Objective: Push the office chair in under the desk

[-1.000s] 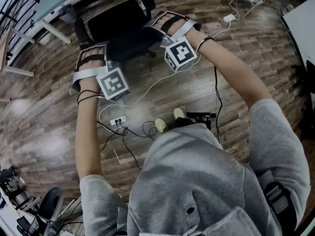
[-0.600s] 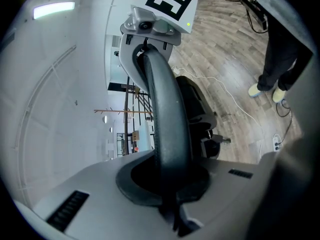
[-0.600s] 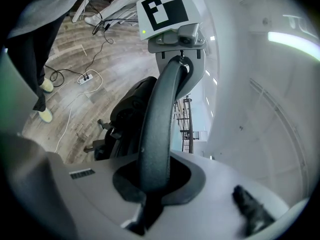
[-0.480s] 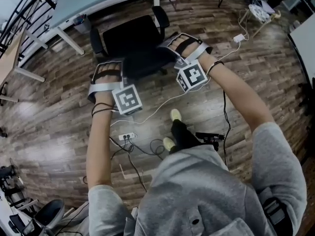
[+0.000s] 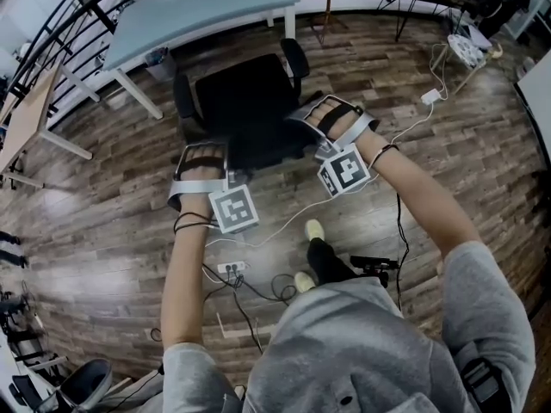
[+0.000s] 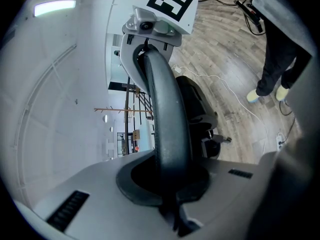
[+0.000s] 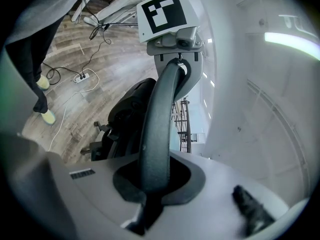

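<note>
1. Since the earlier frames, the black office chair (image 5: 245,101) has rolled across the brown wood-plank floor (image 5: 103,205) towards the pale blue-grey desk with white legs (image 5: 198,11), and more of the desk top now shows at the upper edge of the head view
2. Both my hands have gone along with it, and the person's pale yellow shoes (image 5: 314,229) have stepped forward behind the chair
3. The chair stands just short of the desk's near edge, seat turned to the desk and back turned to me; I see none of the seat under the top yet
4. My left gripper (image 5: 207,153) is closed on the dark curved top rim of the chair back (image 6: 167,119); in the left gripper view the rim runs straight out of the clamped jaws, which are almost together around it
5. My right gripper (image 5: 314,119) is clamped the same way on that rim (image 7: 157,129), further along to the right, its jaws all but together on the bar
6. Each gripper view shows the other gripper at the far end of the rim, marker cube on top
7. Behind the chair a white power strip (image 5: 231,267) lies on the floor among loose cables, near the shoes
</note>
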